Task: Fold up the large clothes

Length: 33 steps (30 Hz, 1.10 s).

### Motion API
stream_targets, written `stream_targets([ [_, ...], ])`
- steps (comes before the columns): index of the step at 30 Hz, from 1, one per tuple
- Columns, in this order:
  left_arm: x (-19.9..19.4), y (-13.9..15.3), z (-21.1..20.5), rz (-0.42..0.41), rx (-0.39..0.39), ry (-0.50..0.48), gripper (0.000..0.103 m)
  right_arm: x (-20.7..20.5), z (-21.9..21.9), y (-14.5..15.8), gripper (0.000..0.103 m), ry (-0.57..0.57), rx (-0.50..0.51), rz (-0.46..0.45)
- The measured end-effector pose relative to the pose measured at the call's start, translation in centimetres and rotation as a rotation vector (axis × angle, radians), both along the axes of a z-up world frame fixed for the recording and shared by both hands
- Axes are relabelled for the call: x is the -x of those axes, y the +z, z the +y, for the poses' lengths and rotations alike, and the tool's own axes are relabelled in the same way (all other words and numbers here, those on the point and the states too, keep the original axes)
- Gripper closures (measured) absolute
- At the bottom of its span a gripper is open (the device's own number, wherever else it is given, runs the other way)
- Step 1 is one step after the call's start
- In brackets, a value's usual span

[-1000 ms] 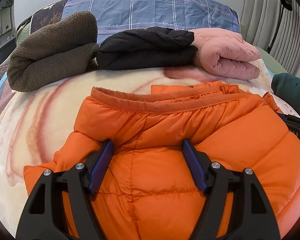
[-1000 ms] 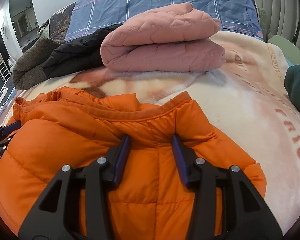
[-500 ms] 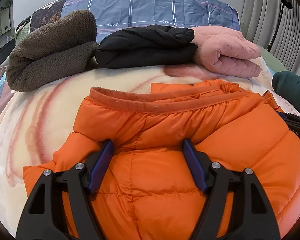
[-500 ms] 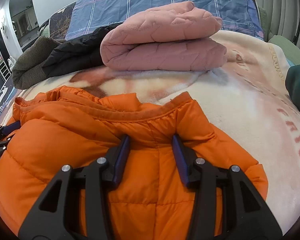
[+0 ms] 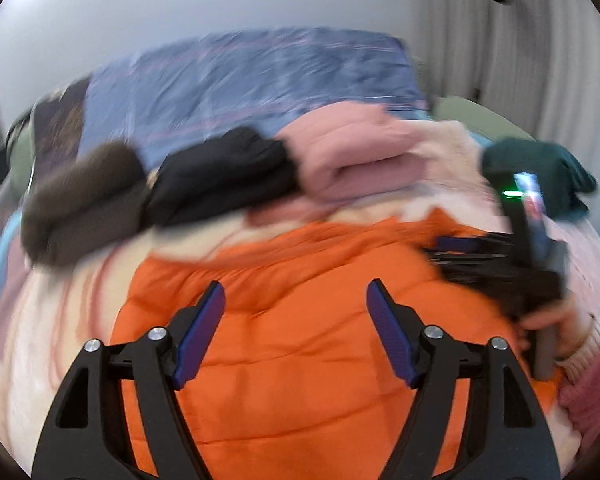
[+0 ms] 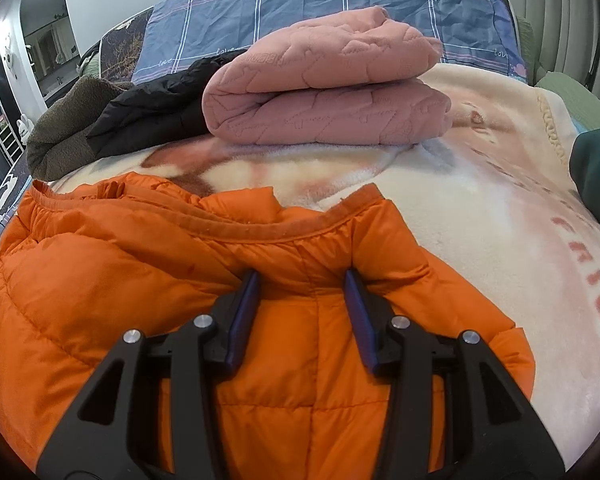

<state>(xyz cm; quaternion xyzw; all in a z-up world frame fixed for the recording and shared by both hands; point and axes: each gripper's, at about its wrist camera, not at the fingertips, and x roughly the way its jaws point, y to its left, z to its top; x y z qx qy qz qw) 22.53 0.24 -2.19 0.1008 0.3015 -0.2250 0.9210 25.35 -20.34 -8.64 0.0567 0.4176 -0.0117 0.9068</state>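
Here, in the left wrist view (badly blurred), our left gripper (image 5: pixel 296 308) hangs above the orange jacket (image 5: pixel 300 360) with its jaws wide and opening, nothing caught between them. The jacket lies folded on the cream blanket (image 5: pixel 60 320) that covers the bed. Behind it sit a brown fleece (image 5: pixel 84 208), a black jacket (image 5: pixel 220 176) and a pink quilted jacket (image 5: pixel 352 156) in a row. At the right edge we see our right hand (image 5: pixel 560 320) holding the other tool over the jacket.

In the right wrist view, sharp and clear, our right gripper (image 6: pixel 302 296) pinches a ridge of the orange jacket (image 6: pixel 100 280) just below its collar, jaws at a middling width with padded cloth bunched between them. The pink quilted jacket (image 6: pixel 324 92) lies folded beyond, the black jacket (image 6: pixel 156 108) and brown fleece (image 6: pixel 64 128) to its left, all on the cream blanket (image 6: pixel 480 220).
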Motion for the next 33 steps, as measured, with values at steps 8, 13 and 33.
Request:
stream_targets([
  [8, -5.5, -4.8, -5.4, 0.208, -0.025, 0.030, 0.018, 0.2, -0.4, 0.1, 0.058, 0.001, -0.024, -0.005],
  [13, -6.5, -7.8, -5.6, 0.241, -0.022, 0.054, 0.013, 0.2, -1.1, 0.1, 0.057, 0.000, -0.081, -0.007],
  [33, -4.6, -6.5, -4.4, 0.247, -0.032, 0.033, 0.021, 0.1, 0.1, -0.1, 0.056, 0.005, 0.009, -0.015],
])
